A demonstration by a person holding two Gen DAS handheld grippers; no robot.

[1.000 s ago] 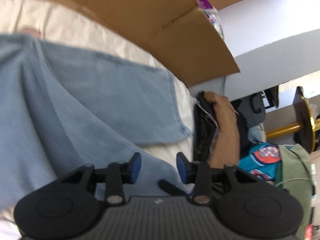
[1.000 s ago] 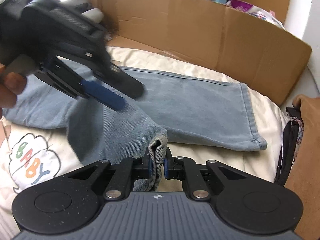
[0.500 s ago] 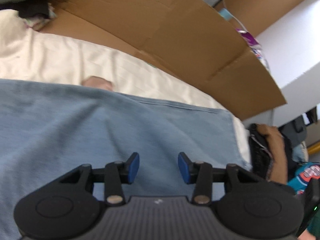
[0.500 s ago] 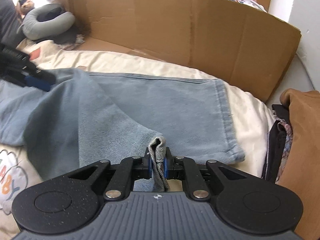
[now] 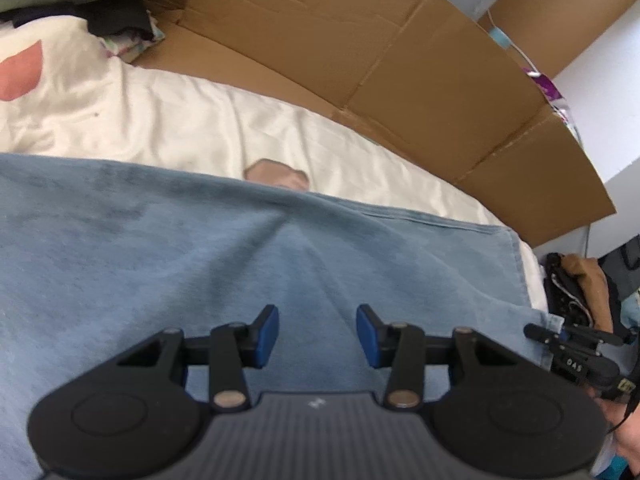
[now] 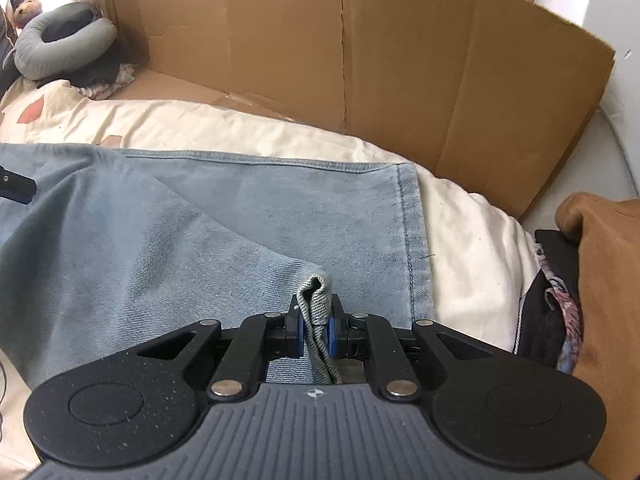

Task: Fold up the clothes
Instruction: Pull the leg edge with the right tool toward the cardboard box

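surface: cream bedsheet point(image 6: 460, 216) with printed patches, cardboard sheet point(image 6: 400, 60) propped up along the far edge, grey neck pillow point(image 6: 60, 40) at the far left corner, brown garment pile point(image 6: 608, 280) off the right side
jeans point(image 6: 248, 208): light blue denim, spread on the sheet; one leg lies flat, second leg drawn over it at a slant
long axis: flat leg runs left-right across both views, parallel to the cardboard; hem point(image 6: 412, 232) points right, toward the brown pile
right gripper point(image 6: 316, 334): pressed together, pinching a bunched fold of the upper leg's hem; grey weave of the inside face shows between the pads
left gripper point(image 5: 316, 334): spread, nothing between the blue pads; hovers over the mid-leg denim point(image 5: 240, 260), contact with cloth not clear
handling: soft but heavy for cloth, I'd say; thick denim drapes slowly, holds a crease, won't slip on cotton sheet; not fragile
grip point: hems and side seams are the stiffest bits, best to pinch there; mid-panel pinch likely just drags a ridge
risk: one-corner hold lets the leg twist; judging by the slant, the upper leg isn't aligned with the lower one yet
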